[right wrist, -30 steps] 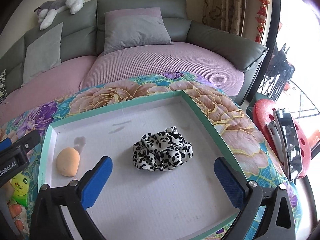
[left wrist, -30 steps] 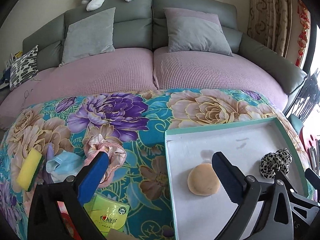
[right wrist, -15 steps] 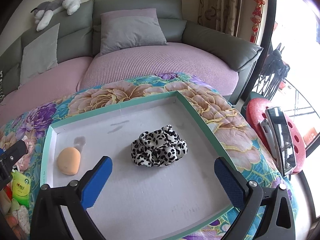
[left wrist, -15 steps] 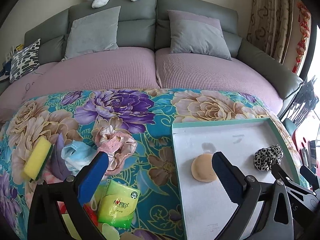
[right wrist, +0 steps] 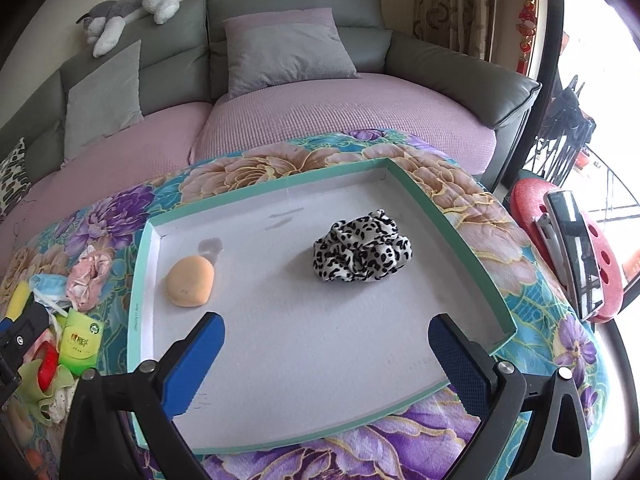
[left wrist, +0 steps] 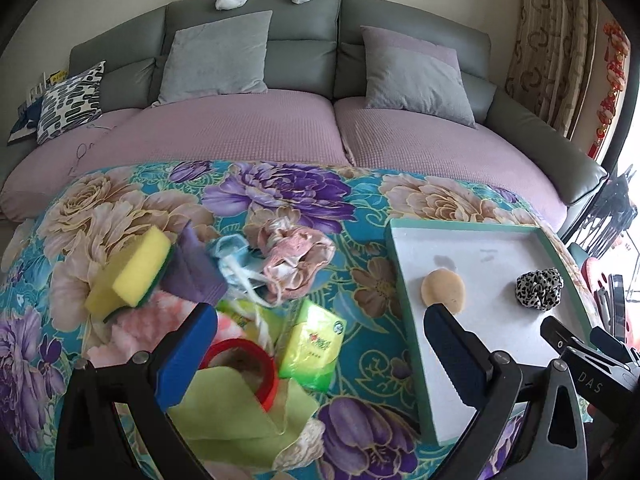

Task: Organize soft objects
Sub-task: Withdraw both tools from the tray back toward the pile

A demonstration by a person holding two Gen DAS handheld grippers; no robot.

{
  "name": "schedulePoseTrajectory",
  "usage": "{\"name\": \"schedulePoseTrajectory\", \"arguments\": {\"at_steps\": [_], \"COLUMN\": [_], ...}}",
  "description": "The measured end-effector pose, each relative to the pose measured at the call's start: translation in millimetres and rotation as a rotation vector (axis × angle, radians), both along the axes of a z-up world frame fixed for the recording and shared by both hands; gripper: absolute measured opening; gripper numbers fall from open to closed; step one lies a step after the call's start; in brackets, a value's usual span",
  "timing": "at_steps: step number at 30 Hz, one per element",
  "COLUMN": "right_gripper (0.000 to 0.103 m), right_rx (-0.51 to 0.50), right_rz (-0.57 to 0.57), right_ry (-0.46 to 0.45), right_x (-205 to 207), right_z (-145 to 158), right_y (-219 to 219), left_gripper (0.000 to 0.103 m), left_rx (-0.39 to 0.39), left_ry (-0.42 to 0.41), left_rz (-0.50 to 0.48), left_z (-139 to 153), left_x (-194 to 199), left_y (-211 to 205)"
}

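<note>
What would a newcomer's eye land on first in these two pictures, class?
First, the loud floral cloth covering the table in front of the sofa. Next, the jumble of soft things on its left side, the yellow sponge brightest among them. Last, the white tray to the right, holding only a leopard-print scrunchie and an orange puff.
</note>
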State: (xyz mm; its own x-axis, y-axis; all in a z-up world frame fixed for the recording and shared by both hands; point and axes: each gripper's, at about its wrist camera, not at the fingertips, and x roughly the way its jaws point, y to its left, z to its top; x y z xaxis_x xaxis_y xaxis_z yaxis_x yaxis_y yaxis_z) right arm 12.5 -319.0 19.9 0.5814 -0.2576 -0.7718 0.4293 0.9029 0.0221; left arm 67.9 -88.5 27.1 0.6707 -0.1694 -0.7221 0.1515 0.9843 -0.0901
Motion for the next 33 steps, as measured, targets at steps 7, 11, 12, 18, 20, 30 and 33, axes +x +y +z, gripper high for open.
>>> {"name": "schedulePoseTrajectory", "arguments": {"at_steps": [7,11,12,18,20,30,33], "right_gripper": [0.103,0.103,0.103,0.103,0.103,0.103,0.103], "right_rx": [0.027,0.049,0.053,0.074,0.079,0.067,0.054], "right_rz": [0.096,0.164,0.182,0.278,0.309,0.391,0.384], "right_ry": [-0.017,-0.019,-0.019,-0.022,-0.019,0.020,0.023], "right_x": [3,11,14,26,29,37,36], "right_z": [3,2,2,1,0,-12,-11], "right_y": [34,59,66,108,123,167,167], "left_gripper": [0.103,0.103,0.103,0.103,0.103,0.103,0.103], "left_rx": [-0.010,-0.015,-0.018,-0.036,-0.038,-0.074,-0.078], "left_ry": [-0.021,-0.021,-0.019,0.001,0.014,0.095,0.139], "left_rz": [0.118,0.208,0.232,0.348,0.369,0.325,0.273], "left_z": [9,10,9,3,0,-20,-30], "left_x": [-16,-17,-17,-17,-16,-17,-17], "left_y": [57,92,102,146,154,164,154]}}
